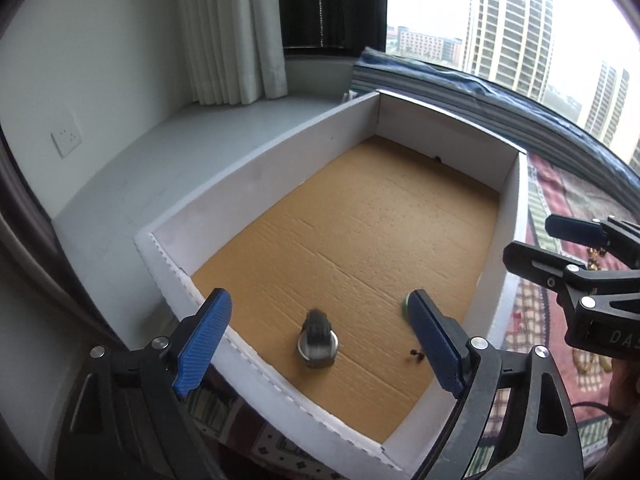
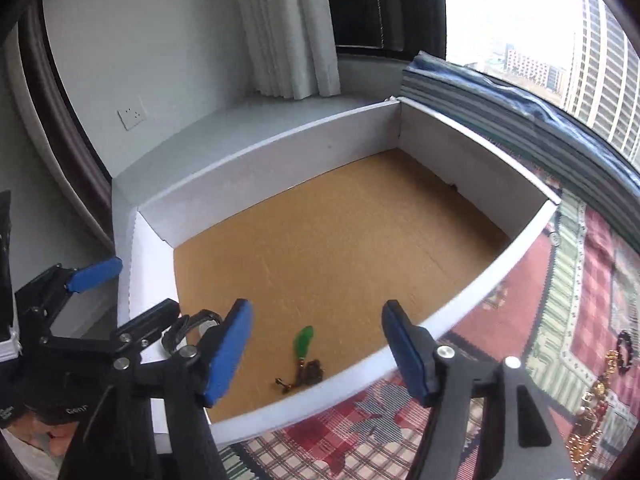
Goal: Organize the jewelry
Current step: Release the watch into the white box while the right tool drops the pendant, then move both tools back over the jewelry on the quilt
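A white box (image 1: 256, 176) with a brown cardboard floor lies in front of both grippers. A silver watch with a dark strap (image 1: 318, 340) rests on that floor near the front wall, slightly blurred. My left gripper (image 1: 318, 298) hangs open above it, touching nothing. A green pendant on a dark beaded cord (image 2: 304, 342) lies on the floor near the box's near wall. My right gripper (image 2: 316, 316) stands open over it, pads apart from it. The right gripper (image 1: 532, 240) also shows at the right of the left wrist view, and the left gripper (image 2: 144, 286) at the left of the right wrist view.
The box sits on a patterned red and green cloth (image 2: 580, 280). Several bead and gold pieces (image 2: 600, 392) and a dark bead bracelet (image 2: 626, 350) lie on the cloth to the right. A grey sill (image 1: 160, 160), white curtain (image 1: 236, 32) and window lie beyond.
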`<state>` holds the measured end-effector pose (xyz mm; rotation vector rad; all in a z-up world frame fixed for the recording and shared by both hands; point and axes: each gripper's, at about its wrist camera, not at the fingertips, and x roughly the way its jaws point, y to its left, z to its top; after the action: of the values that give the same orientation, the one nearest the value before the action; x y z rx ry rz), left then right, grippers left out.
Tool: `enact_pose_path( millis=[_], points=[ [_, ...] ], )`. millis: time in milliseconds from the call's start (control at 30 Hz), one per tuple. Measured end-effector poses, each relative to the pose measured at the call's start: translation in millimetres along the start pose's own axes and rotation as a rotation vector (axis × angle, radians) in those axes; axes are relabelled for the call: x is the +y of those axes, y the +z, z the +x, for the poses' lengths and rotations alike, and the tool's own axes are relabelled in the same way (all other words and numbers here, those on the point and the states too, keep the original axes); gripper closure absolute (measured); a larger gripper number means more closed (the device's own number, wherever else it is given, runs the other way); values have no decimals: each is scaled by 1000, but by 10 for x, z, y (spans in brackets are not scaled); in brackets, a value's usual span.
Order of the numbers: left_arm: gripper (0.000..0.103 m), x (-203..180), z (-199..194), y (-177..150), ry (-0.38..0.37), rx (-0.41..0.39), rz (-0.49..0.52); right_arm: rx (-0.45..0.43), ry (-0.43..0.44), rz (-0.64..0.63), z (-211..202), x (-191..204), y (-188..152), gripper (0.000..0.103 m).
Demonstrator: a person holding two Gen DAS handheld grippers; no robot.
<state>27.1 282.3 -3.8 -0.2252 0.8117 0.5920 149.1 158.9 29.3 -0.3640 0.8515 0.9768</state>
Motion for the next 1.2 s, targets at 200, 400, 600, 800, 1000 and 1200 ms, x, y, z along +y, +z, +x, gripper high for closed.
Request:
enact_pose_path(
  millis=[200, 400, 600, 800, 1000, 1200],
  points=[
    [8, -280, -258, -134, -51, -17, 39, -81, -199, -5, -534, -52, -302, 27],
    [8, -679, -429, -292, -120, -5, 95, -113, -332, 35, -959, -283, -569, 27],
    [8, -1078, -607, -456, -172, 1, 166, -129, -442, 68, -1343, -468, -898, 27],
    [6, -1368, -686, -601, -196, 16, 211, -131, -550, 109, -1635, -628, -1223, 27],
    [6, -1563, -746, -730, -213, 33, 238, -120, -657, 139, -1849, -791, -1473, 27],
    [5, -1677, -776, -814, -215, 38, 272, -104, -707, 166, -1957, -887, -1659, 27]
  ],
)
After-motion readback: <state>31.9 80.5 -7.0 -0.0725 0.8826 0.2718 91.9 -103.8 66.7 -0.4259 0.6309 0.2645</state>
